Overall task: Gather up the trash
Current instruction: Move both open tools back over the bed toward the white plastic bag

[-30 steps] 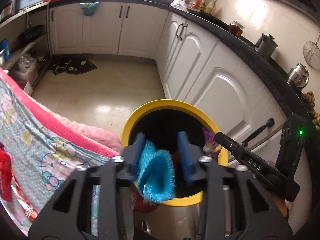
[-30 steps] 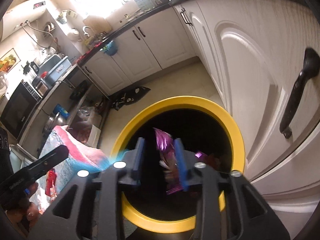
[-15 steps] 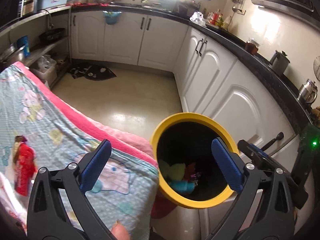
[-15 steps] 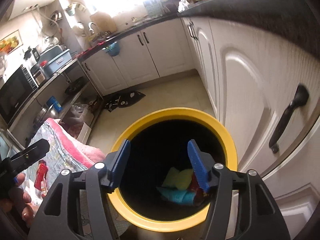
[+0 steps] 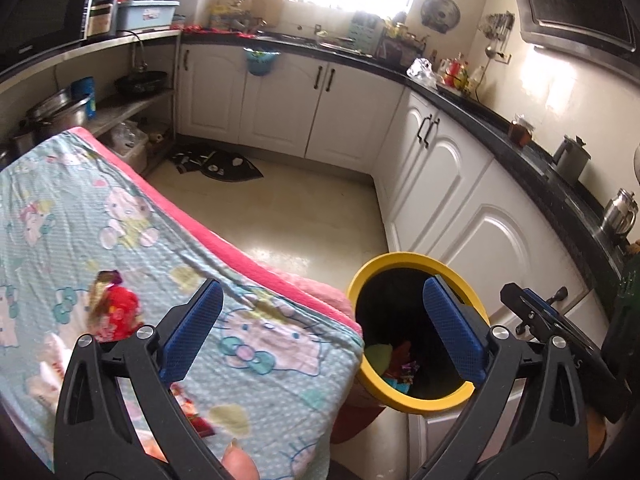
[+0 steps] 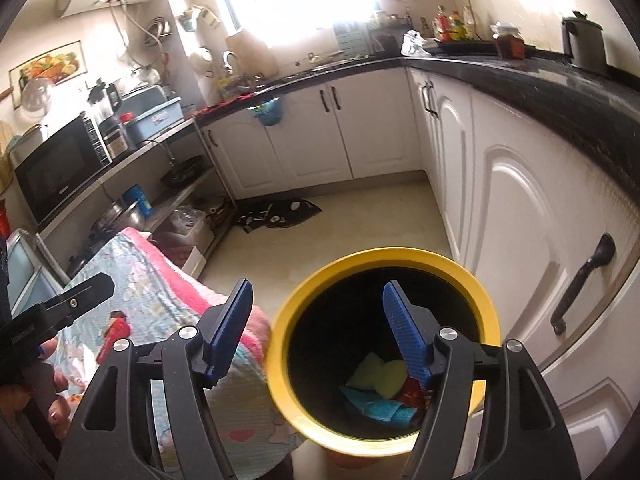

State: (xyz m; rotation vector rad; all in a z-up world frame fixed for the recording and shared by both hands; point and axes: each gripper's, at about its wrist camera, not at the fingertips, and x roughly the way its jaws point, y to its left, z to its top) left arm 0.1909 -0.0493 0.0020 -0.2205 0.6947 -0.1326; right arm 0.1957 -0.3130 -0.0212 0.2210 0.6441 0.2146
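Note:
A yellow-rimmed black bin stands on the floor beside the white cabinets. Inside it lie a blue scrap, yellow-green pieces and a red wrapper. My left gripper is wide open and empty, above the blanket's corner and the bin's left rim. My right gripper hangs over the bin's left rim, its jaws opening with nothing between them. A red wrapper lies on the cartoon-print blanket. More red wrappers lie near the left gripper's base.
White cabinets with dark handles run along the right. A dark mat lies on the floor at the back. Open shelves with pots and a microwave stand at the left. A person's fingertip shows at the bottom edge.
The left gripper let go of the blue scrap and the right one of the purple wrapper; both fell into the bin. Both grippers opened, rose and drew back from the bin.

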